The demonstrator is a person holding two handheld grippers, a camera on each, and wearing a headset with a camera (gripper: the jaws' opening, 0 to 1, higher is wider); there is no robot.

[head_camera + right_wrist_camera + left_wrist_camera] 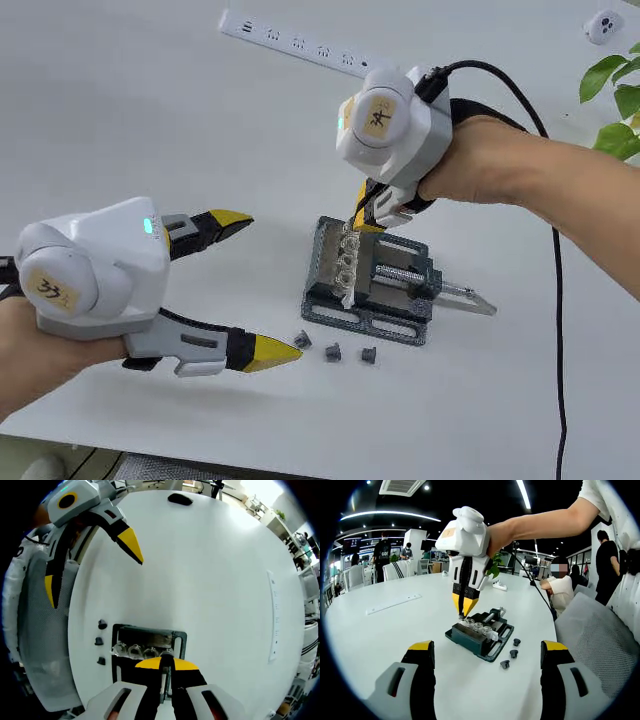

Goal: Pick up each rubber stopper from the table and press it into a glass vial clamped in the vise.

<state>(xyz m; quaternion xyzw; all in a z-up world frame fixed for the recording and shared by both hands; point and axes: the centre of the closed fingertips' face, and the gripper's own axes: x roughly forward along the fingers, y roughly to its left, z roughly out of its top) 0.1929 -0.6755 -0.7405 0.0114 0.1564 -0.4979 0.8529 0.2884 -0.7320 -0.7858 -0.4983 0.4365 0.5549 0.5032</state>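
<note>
The flat, matte white table (150, 120) carries everything. The left claw (270, 285), smooth white plastic with black fingers ending in yellow wedge tips, hovers above the table with its fingers spread wide, holding nothing. The right claw (358, 225) points down over the far end of the vise (375, 300), its yellow tips drawn nearly together right at the end vial; whether they pinch anything I cannot tell. The vise is a dark grey, ribbed block with a bright threaded screw. Its jaws grip a row of clear glass vials (347, 262), standing upright. Three small dark stoppers (333, 352), stubby and round, lie on the table just beside the vise's base, near the left claw's lower tip.
</note>
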